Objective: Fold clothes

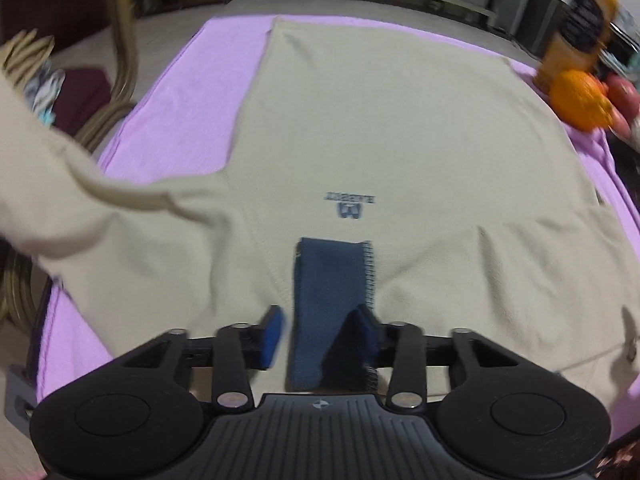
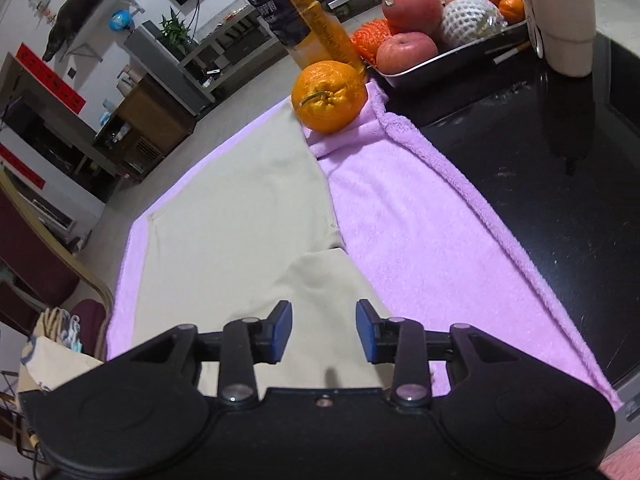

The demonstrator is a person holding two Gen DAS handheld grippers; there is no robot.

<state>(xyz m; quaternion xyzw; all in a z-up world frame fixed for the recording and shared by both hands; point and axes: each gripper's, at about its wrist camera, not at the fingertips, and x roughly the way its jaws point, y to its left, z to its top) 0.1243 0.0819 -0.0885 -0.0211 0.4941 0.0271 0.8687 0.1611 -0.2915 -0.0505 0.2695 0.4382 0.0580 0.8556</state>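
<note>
On the purple towel [image 1: 172, 100], the beige shirt [image 1: 400, 128] lies seemingly flat.

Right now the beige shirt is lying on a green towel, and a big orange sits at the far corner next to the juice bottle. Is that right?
Almost. The towel is purple, not green; the right wrist view shows it clearly under the beige shirt. The rest holds: the big orange sits at the far corner, next to the juice bottle.
</note>
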